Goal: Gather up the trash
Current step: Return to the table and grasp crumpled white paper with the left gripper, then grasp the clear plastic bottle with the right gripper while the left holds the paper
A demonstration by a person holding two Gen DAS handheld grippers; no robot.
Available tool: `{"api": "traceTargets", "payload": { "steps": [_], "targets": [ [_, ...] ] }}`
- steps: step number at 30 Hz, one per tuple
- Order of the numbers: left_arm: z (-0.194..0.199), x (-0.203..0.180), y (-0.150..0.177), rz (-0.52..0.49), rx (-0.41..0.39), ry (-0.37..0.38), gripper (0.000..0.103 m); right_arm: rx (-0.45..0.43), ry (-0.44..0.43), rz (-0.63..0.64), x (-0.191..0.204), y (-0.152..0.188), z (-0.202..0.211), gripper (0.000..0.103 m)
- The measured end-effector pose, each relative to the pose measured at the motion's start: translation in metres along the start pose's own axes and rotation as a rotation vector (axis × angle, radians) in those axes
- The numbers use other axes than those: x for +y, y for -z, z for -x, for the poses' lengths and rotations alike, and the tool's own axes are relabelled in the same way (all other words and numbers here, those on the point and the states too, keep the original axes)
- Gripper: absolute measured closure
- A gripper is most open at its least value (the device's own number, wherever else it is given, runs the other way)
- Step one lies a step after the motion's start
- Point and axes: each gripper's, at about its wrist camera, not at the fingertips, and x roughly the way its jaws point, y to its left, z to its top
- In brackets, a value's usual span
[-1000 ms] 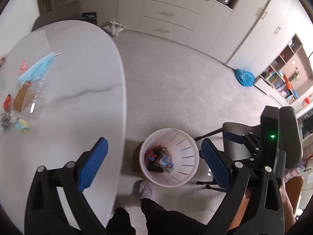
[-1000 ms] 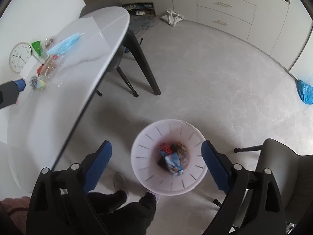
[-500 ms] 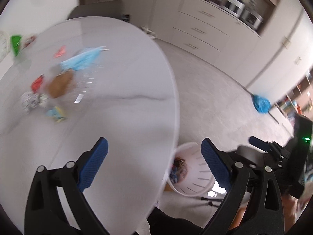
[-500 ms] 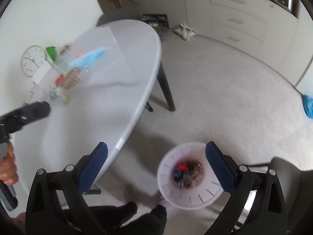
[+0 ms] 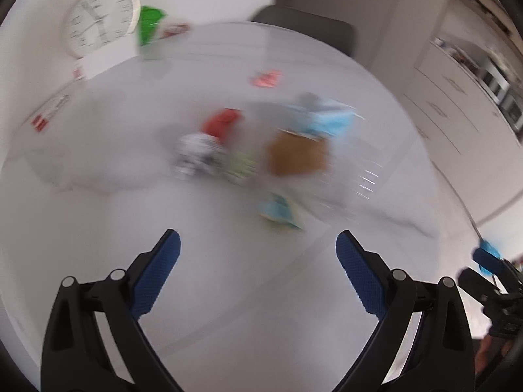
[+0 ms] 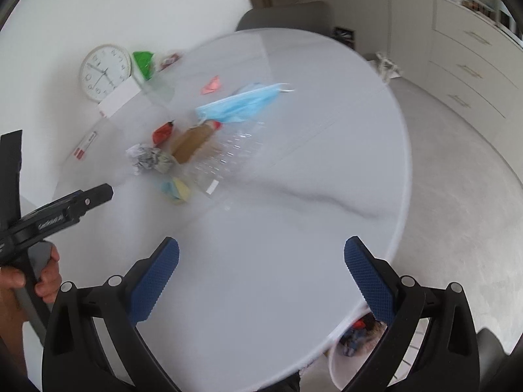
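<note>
Both grippers hang over the white table (image 6: 294, 228) with jaws spread wide and nothing between them — the left gripper (image 5: 258, 251) nearest the trash, the right gripper (image 6: 261, 258) further back, its jaws having just finished opening. The trash sits in a tight cluster: a blue face mask (image 6: 242, 104), a clear plastic bottle (image 6: 225, 160), a crumpled paper wad (image 6: 147, 160), a red wrapper (image 6: 162, 132). Crowded like this, a grab could well catch two pieces or knock the bottle rolling — and the bin (image 6: 349, 343) lies tucked under the table's near edge.
</note>
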Motion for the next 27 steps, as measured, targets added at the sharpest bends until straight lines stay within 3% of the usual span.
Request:
{"api": "traceTargets", "payload": {
  "steps": [4,7,14,18,22,27],
  "targets": [
    [-0.029,0.050,-0.029,0.039,-0.010,-0.058,0.012,0.038,-0.011,0.024,0.020,-0.028,-0.031,0.003],
    [-0.057,0.076,-0.050,0.049,0.003,-0.056,0.015,0.057,-0.014,0.014,0.026,-0.039,-0.046,0.003],
    [-0.115,0.078,-0.075,0.044,0.071,-0.002,0.017,0.112,0.026,-0.065,0.035,-0.059,-0.085,0.003],
    [-0.147,0.074,-0.075,0.030,0.143,-0.016,0.050,0.135,0.040,-0.115,0.038,-0.067,-0.102,0.003],
    [-0.147,0.081,-0.075,0.091,0.128,0.025,0.057,0.134,0.051,-0.123,0.041,-0.074,-0.109,0.003],
    [-0.134,0.085,-0.074,0.087,0.099,0.058,0.058,0.129,0.054,-0.161,0.041,-0.080,-0.118,0.003]
  ]
}}
